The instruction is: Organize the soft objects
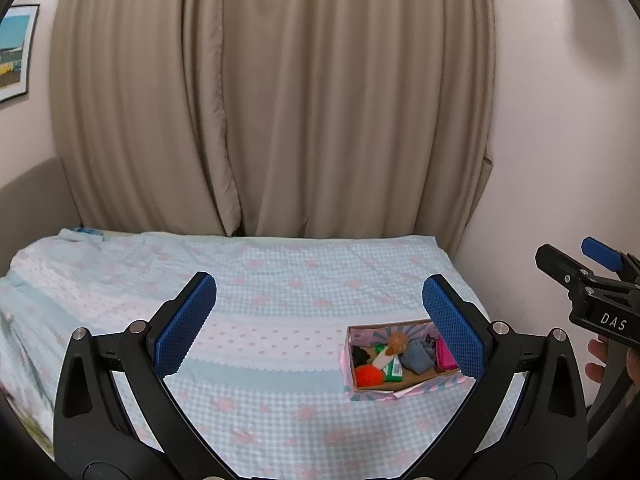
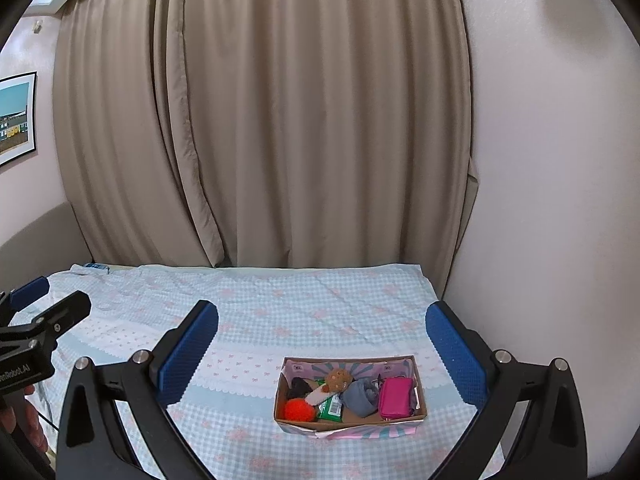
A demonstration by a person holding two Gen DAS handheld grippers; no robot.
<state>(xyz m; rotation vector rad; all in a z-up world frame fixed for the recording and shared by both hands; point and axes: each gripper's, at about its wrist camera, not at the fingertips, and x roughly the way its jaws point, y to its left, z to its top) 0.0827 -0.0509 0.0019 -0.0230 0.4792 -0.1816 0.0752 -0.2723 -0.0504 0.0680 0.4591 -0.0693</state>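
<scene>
Clearly the soft things sit together in one small cardboard box on the bed, which is spread with a blue-and-pink checked cover; the box lies low and right of centre in the left wrist view and between the fingers in the right wrist view. Counted in the right wrist view: one orange pompom, one dark fuzzy bundle, one small brown-headed doll, one green packet, one grey cloth roll and one pink zip pouch, six in all. All look light and yielding, so each should squash under a grip; the pompom and cloth are best pinched through their bulk, the pouch across its short width, the packet, probably slippery, by an edge. The box itself seems thin and likely to slide or tip. Both the left tongs and right tongs hang spread wide, grasping nothing, above the bed.
</scene>
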